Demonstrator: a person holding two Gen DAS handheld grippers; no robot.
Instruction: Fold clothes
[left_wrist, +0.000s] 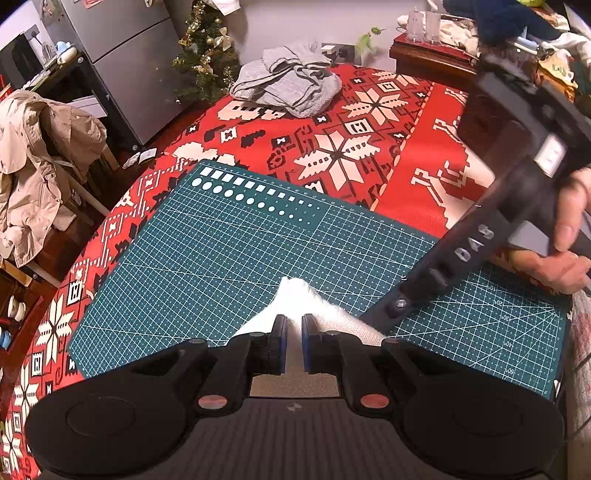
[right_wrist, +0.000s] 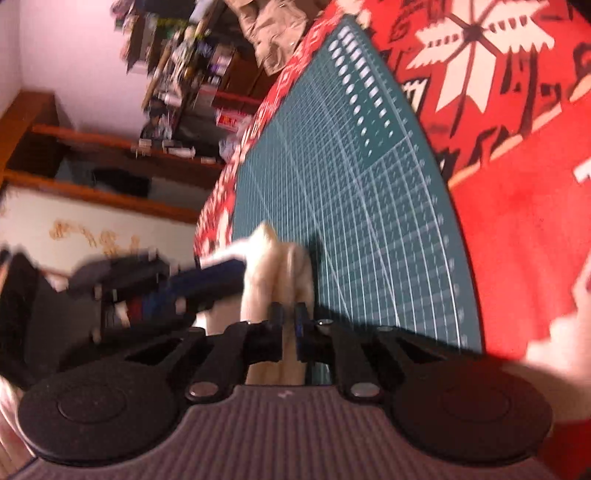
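A white cloth (left_wrist: 301, 301) lies bunched on the near edge of the green cutting mat (left_wrist: 221, 243). My left gripper (left_wrist: 294, 341) is shut on it, and a strip of the fabric shows between the blue pads. The right gripper comes in from the right, held by a hand (left_wrist: 565, 243), and its fingers (left_wrist: 397, 304) meet the cloth's right side. In the blurred right wrist view, my right gripper (right_wrist: 290, 325) is shut on a cream-looking fold of the cloth (right_wrist: 273, 262). The left gripper's fingers (right_wrist: 218, 275) clamp the same cloth from the left.
A red patterned blanket (left_wrist: 369, 147) covers the surface under the mat. A crumpled grey garment (left_wrist: 291, 86) lies at the far edge. A beige jacket (left_wrist: 40, 162) hangs over a chair at the left. A wooden side table (left_wrist: 428, 55) stands at the back right.
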